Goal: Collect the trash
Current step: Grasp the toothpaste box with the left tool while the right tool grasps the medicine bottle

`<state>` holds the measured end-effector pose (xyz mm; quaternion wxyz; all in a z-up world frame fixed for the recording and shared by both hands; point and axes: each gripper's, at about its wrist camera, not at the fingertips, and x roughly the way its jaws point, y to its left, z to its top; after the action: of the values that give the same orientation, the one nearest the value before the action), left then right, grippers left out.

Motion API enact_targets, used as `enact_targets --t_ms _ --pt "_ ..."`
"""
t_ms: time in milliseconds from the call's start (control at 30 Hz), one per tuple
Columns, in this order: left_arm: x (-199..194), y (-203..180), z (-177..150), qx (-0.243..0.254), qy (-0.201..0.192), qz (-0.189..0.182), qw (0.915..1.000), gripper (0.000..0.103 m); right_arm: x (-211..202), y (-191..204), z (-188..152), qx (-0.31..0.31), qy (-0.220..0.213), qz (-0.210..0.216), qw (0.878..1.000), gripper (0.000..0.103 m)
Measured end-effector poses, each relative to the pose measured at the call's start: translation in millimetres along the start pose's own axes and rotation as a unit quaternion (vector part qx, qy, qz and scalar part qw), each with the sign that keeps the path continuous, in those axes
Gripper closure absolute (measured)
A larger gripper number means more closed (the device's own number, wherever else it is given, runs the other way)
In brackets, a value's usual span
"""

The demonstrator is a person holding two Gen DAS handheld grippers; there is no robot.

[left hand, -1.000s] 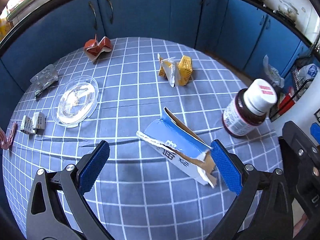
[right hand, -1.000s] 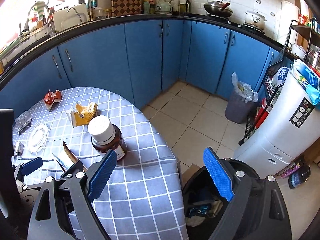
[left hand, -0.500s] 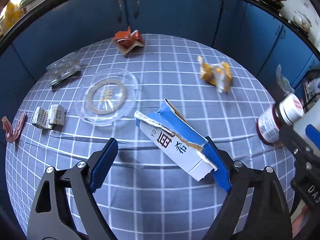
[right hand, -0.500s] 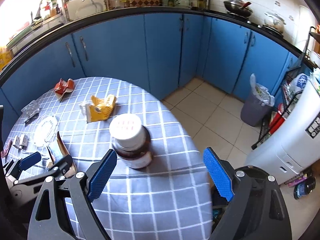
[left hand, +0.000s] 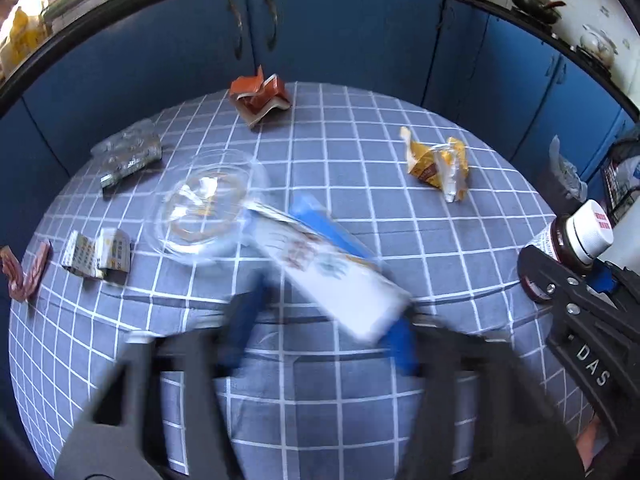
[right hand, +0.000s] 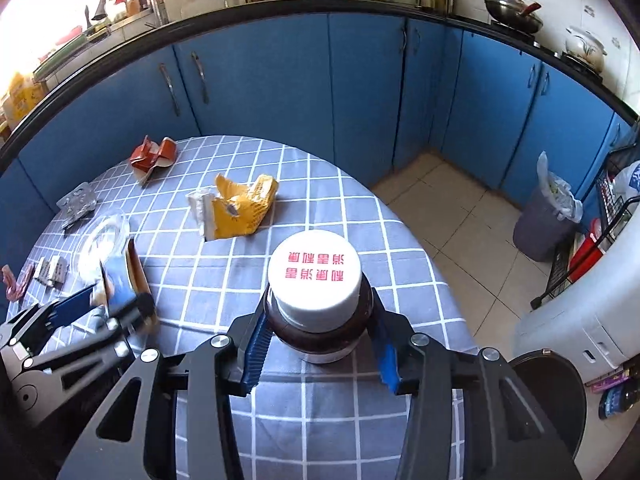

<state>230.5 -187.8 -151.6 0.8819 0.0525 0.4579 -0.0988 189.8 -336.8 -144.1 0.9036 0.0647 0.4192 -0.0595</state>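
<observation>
A torn blue and white carton [left hand: 332, 268] lies between the fingers of my left gripper [left hand: 324, 328], which is blurred with motion and closing around its near end; it also shows in the right wrist view [right hand: 120, 280]. My right gripper [right hand: 320, 344] has its pads against both sides of a brown medicine bottle with a white cap [right hand: 316, 292], which stands near the table's right edge [left hand: 576, 236]. A black trash bin [right hand: 548, 392] stands on the floor at the lower right.
On the checked tablecloth [left hand: 360, 160] lie a yellow wrapper [left hand: 440, 168], a red crumpled packet [left hand: 258, 94], a clear plastic lid [left hand: 208, 208], blister packs [left hand: 128, 152] and small folded papers [left hand: 96, 254]. Blue cabinets [right hand: 280, 92] stand behind. A grey lined bin [right hand: 548, 216] is at the right.
My right gripper moved in and closed around the bottle. My left gripper is narrowing on the carton, which has turned and shifted.
</observation>
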Motion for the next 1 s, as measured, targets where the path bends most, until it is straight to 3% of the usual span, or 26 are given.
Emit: enact_targets --t_ms 267,400,567,1000 --pt "-6 -2 -5 0.0 0.005 -0.009 0.9999 0.082 -15 -4 -6 0.0 -0.007 0.0 1.0 0.06" --pt "-12 4 -12 -0.006 0.007 -0.033 0.9994 0.086 -21 -7 -10 0.0 -0.007 -0.001 1.0 0.06" --pt "-28 11 -18 -0.011 0.0 -0.063 0.998 0.087 -30 -4 -15 0.0 -0.011 0.001 1.0 0.06" --pt "-70 5 -26 0.011 -0.034 -0.068 0.997 0.087 -63 -5 -26 0.002 -0.025 -0.001 1.0 0.06"
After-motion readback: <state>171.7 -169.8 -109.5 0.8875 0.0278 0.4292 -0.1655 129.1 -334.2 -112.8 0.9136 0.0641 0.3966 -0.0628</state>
